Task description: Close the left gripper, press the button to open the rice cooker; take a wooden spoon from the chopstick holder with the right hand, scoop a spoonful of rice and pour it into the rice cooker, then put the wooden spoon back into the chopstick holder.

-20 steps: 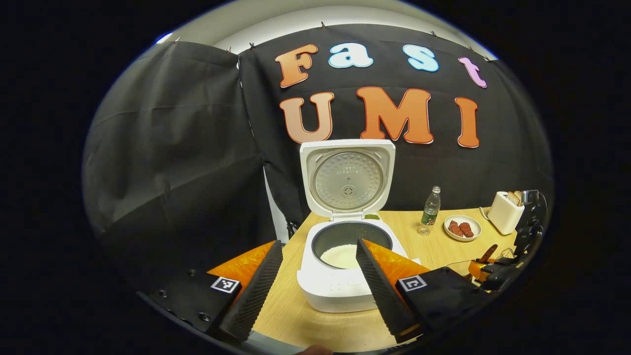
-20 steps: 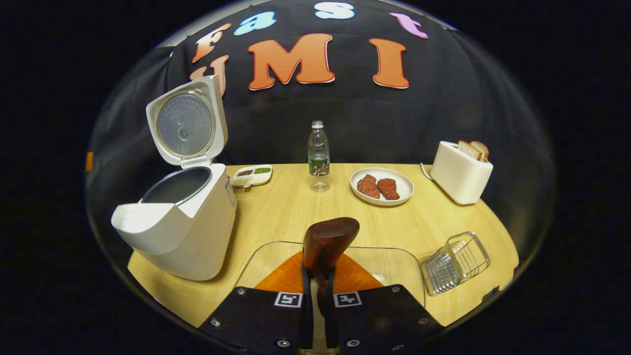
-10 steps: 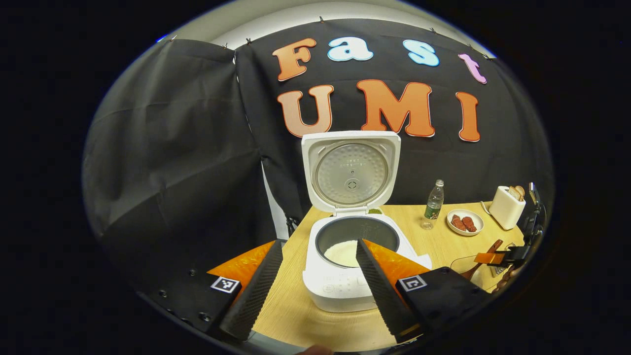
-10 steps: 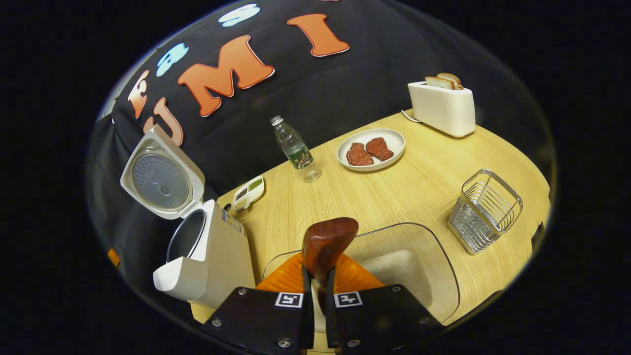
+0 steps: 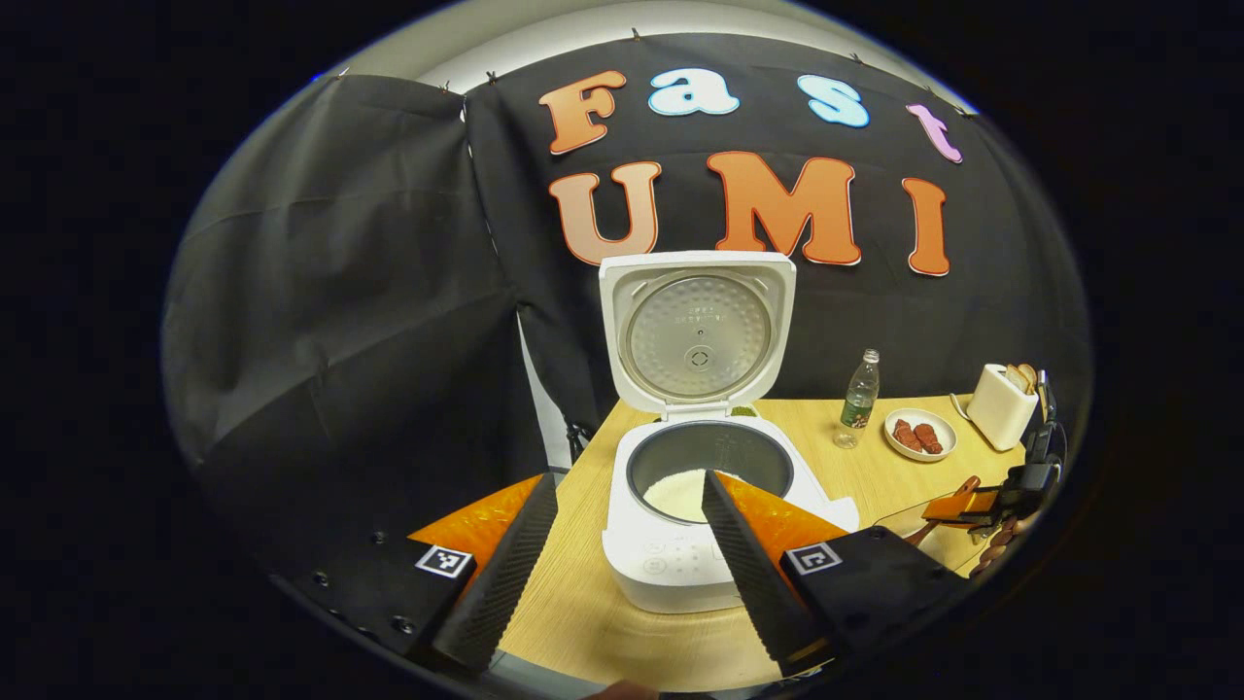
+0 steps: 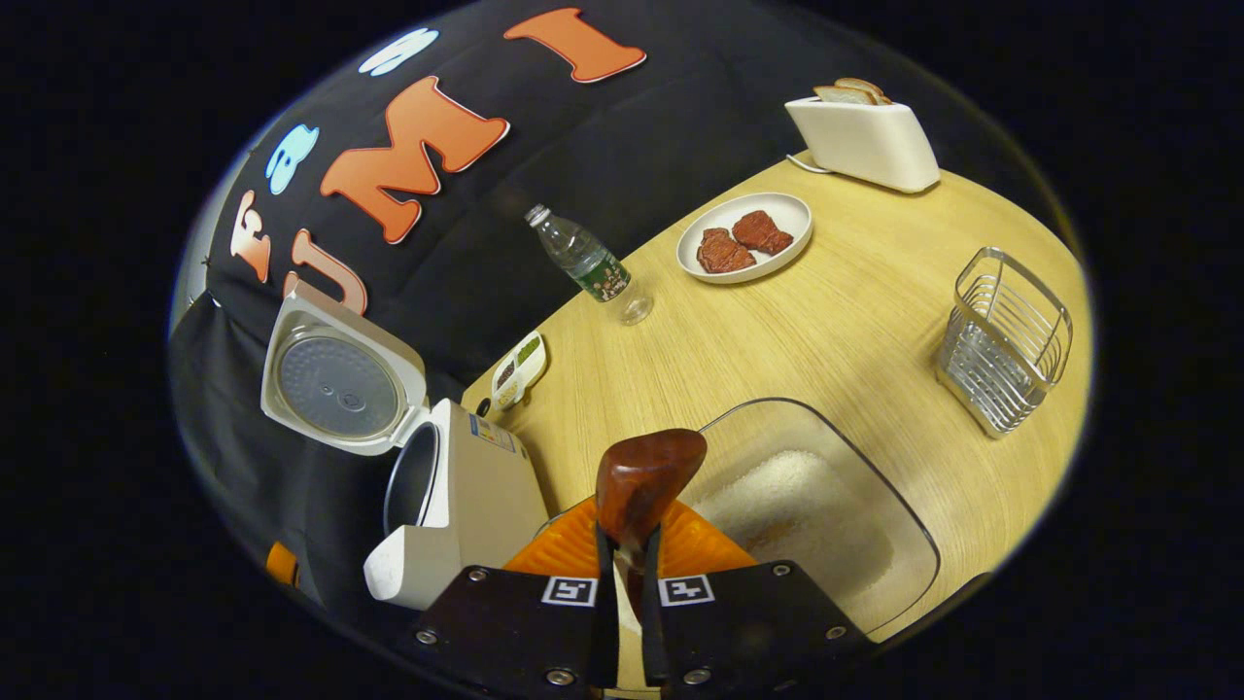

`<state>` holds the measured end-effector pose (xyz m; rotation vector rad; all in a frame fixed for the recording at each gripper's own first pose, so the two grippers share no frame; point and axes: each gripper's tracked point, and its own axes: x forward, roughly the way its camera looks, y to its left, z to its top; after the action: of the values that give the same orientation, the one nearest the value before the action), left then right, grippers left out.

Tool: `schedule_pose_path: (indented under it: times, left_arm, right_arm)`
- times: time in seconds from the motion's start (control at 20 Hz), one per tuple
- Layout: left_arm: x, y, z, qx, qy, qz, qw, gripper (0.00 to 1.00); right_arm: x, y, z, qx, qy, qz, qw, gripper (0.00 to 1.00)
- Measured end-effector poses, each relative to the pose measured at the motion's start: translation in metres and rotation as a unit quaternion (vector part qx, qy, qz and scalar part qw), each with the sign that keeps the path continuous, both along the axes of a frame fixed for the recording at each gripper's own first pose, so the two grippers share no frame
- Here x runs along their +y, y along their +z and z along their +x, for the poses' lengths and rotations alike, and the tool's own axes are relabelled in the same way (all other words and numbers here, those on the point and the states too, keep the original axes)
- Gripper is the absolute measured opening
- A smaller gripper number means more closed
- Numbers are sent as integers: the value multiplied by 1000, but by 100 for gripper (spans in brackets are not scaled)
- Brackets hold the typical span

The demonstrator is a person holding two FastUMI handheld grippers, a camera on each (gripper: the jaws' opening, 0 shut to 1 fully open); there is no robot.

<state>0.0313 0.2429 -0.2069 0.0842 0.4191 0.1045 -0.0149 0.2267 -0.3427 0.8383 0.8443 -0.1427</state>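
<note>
The light wooden counter (image 6: 836, 331) carries everything. Largest on it is the white rice cooker (image 5: 714, 544), its lid (image 5: 697, 331) standing upright and open, with a layer of white rice (image 5: 680, 494) in the dark inner pot. Next is the clear glass dish (image 6: 826, 506), holding a shallow bed of white rice just beside the cooker. Beyond the dish stands the wire chopstick holder (image 6: 1006, 340), with nothing visible inside it. The cream toaster (image 6: 860, 141) has two bread slices sticking out of its top. The white round plate (image 6: 743, 238) bears two pieces of reddish meat. The clear plastic bottle (image 6: 588, 264) stands between plate and cooker, and a small divided dish (image 6: 518, 365) of grains sits behind the cooker. The right tool (image 6: 622, 583) is pressed together on the dark wooden spoon (image 6: 646, 476), whose bowl hangs over the glass dish's near edge. The left tool (image 5: 622, 564) is spread wide before the cooker, touching nothing.
</note>
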Motion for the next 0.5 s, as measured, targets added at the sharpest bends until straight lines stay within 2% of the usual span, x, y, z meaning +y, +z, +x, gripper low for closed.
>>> schedule_pose_path:
  times: [0.05,0.1,0.15,0.25,0.3,0.35,0.4,0.5]
  left_arm:
    - [-1,1,0,0,1,-1,1000,100]
    - [0,1,0,-1,3,-3,1000,96]
    - [0,2,-1,0,3,-3,1000,100]
    - [-3,2,-1,-1,2,-2,1000,100]
    - [-5,3,-2,-1,1,-2,1000,96]
    - [-7,3,-1,-2,0,-3,1000,100]
    - [-10,5,-1,-4,-1,-5,1000,96]
    - [-17,8,0,-10,-5,-8,1000,100]
  right_arm:
    - [-1,-1,1,-1,0,9,1000,9]
    - [-1,0,2,-1,2,17,1000,9]
    - [-2,0,4,-3,3,35,999,9]
    - [-10,5,3,-10,-4,74,997,9]
    - [-15,8,3,-15,-13,99,995,9]
    - [-20,10,3,-19,-18,122,992,8]
    - [-29,12,-1,-25,-31,144,989,9]
    - [-48,16,-3,-32,-54,173,983,9]
